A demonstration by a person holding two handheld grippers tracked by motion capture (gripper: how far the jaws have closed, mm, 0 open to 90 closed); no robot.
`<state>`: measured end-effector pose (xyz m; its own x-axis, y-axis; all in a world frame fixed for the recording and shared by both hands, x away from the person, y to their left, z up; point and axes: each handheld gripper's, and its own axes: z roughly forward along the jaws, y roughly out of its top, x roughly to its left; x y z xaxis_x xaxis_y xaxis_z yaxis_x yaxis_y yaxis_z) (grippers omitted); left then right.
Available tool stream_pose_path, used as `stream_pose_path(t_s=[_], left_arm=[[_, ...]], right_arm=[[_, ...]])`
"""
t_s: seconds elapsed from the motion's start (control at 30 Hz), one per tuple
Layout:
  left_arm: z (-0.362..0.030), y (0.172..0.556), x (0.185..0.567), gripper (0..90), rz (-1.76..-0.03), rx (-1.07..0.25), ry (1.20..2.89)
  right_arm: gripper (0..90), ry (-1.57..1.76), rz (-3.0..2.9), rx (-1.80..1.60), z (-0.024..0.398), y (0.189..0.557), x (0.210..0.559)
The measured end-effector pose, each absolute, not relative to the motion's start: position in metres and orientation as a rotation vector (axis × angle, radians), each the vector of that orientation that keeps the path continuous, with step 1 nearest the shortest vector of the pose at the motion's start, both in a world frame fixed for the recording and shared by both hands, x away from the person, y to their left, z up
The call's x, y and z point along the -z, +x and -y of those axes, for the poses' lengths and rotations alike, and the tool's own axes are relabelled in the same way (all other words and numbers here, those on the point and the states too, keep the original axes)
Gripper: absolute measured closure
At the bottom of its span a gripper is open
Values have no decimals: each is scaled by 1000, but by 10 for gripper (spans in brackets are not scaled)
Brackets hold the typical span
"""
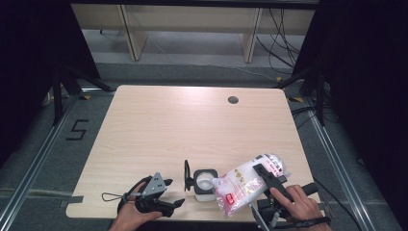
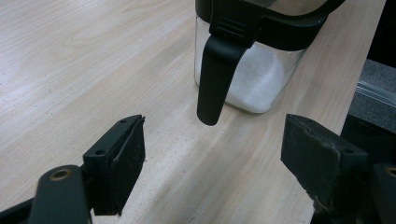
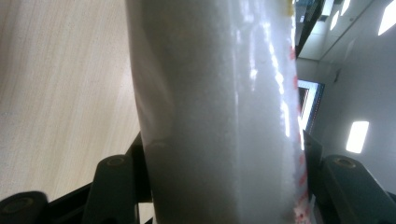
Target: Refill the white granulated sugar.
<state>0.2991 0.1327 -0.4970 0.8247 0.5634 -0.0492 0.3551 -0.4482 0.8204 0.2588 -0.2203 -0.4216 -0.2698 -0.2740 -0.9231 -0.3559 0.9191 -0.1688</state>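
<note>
My right hand-held gripper (image 1: 267,180) pinches the tilted bag (image 1: 243,185) over the jar (image 1: 204,184); the spread left hand-held gripper (image 1: 166,192) steadies nothing, so sugar may spill.

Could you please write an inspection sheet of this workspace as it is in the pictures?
Surface: light wooden table, with a round cable hole.
Job's things: clear jar with white grains, black lid swung open; bag of white grains tilted, its corner over the jar.
Clutter: nothing seen.
Grippers: left gripper open beside the jar, holding nothing; right gripper fingers clamp the bag.
Cables: a bundle on the floor behind the table.
Surroundings: grey floor, floor rails, black curtains, a "5" floor mark.
</note>
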Motion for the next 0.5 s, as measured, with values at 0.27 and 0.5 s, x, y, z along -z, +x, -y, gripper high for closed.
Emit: stream_pose_path(t_s=[0.27, 0.5], left_arm=[[-132, 298, 498, 214, -699, -269, 2081], [-132, 299, 497, 214, -689, -281, 2074]], right_arm=[[450, -481, -1845, -70, 216, 256, 422], [450, -500, -1835, -5, 213, 253, 419]])
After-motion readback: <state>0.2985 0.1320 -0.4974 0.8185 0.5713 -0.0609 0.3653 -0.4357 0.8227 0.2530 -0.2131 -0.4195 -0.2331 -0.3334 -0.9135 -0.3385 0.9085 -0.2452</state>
